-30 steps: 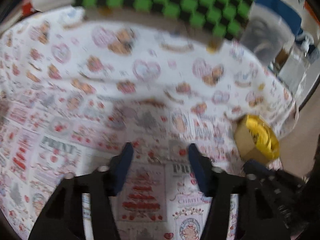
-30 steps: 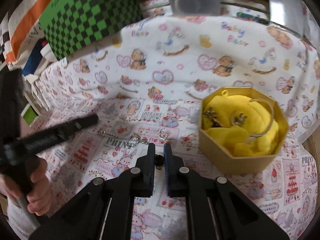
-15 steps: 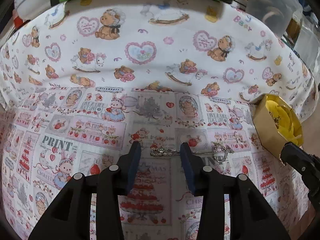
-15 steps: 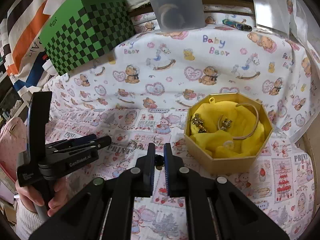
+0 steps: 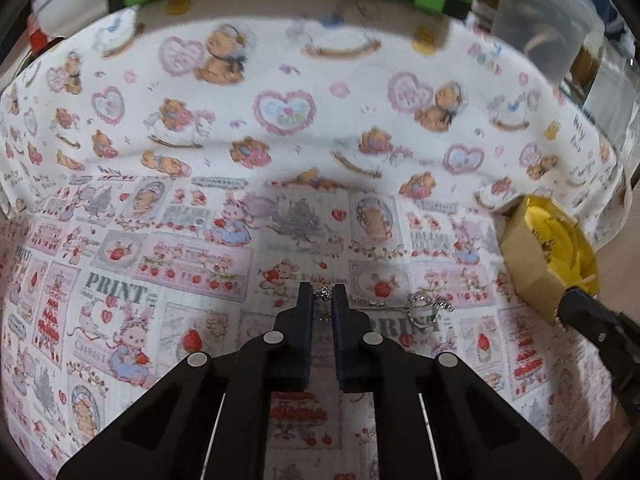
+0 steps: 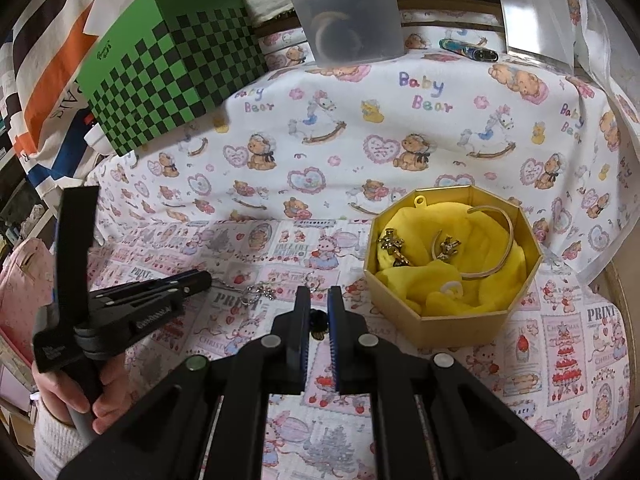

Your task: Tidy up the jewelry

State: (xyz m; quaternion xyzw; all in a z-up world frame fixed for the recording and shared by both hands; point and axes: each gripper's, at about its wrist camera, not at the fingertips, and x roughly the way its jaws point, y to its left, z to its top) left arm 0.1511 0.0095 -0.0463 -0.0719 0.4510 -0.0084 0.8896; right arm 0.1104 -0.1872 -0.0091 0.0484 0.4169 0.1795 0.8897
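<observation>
A silver chain (image 5: 384, 304) with a ring clasp lies on the patterned cloth. My left gripper (image 5: 322, 300) is shut on the chain's left end; the right wrist view shows it (image 6: 206, 280) low on the cloth with the chain (image 6: 256, 292) trailing right. My right gripper (image 6: 319, 304) is shut on a small dark item (image 6: 319, 320), just left of the gold octagonal box (image 6: 460, 316). The box has yellow lining and holds a bangle (image 6: 500, 248) and small gold pieces (image 6: 394, 246). The box also shows at the right of the left wrist view (image 5: 536, 264).
A green checkered box (image 6: 172, 64) stands at the back left. A frosted plastic container (image 6: 344, 12) and a clear one (image 6: 536, 4) stand at the back. A pen (image 6: 468, 50) lies near them. The table edge runs along the right.
My left gripper has closed from open onto the chain's left end. My right gripper has stayed shut on the dark item and backed off slightly from the box.
</observation>
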